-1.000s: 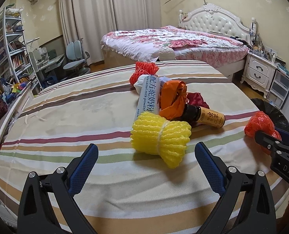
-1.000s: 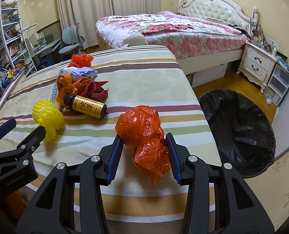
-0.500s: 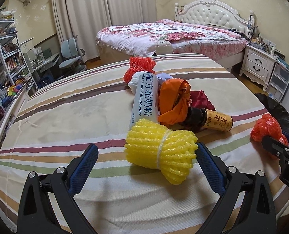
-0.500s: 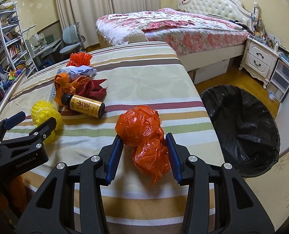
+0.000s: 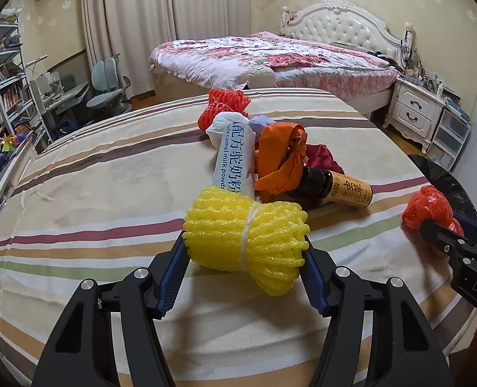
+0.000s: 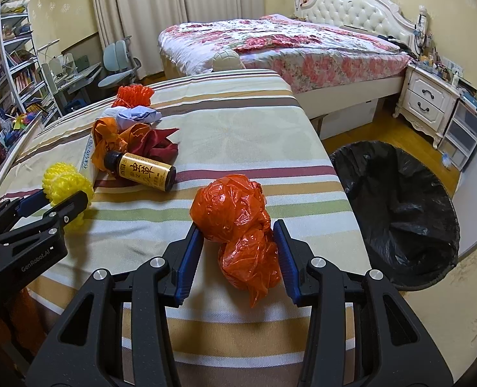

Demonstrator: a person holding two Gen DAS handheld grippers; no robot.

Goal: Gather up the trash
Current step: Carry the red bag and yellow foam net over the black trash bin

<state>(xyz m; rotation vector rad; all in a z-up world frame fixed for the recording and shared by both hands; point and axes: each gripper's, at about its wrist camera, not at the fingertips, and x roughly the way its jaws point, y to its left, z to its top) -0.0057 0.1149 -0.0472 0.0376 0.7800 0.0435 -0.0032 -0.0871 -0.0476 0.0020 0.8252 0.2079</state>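
My left gripper (image 5: 243, 251) is shut on a yellow foam net bundle (image 5: 248, 242) that rests on the striped table (image 5: 93, 193); the bundle also shows in the right wrist view (image 6: 66, 187). My right gripper (image 6: 238, 242) is shut on a crumpled orange plastic bag (image 6: 238, 219), also seen at the right in the left wrist view (image 5: 430, 208). Behind lie a brown bottle with a yellow label (image 6: 143, 172), an orange bag (image 5: 280, 161), a milk powder packet (image 5: 233, 158), dark red cloth (image 6: 158, 143) and a red foam net (image 5: 224, 106).
A bin lined with a black bag (image 6: 399, 206) stands on the floor right of the table. A bed (image 6: 287, 42) and white nightstand (image 6: 432, 100) are beyond. Shelves (image 5: 6, 77) and desk chairs (image 5: 108, 87) stand at the far left.
My left gripper has moved forward to the yellow foam net and closed on it. The right gripper still holds the orange bag in the same place.
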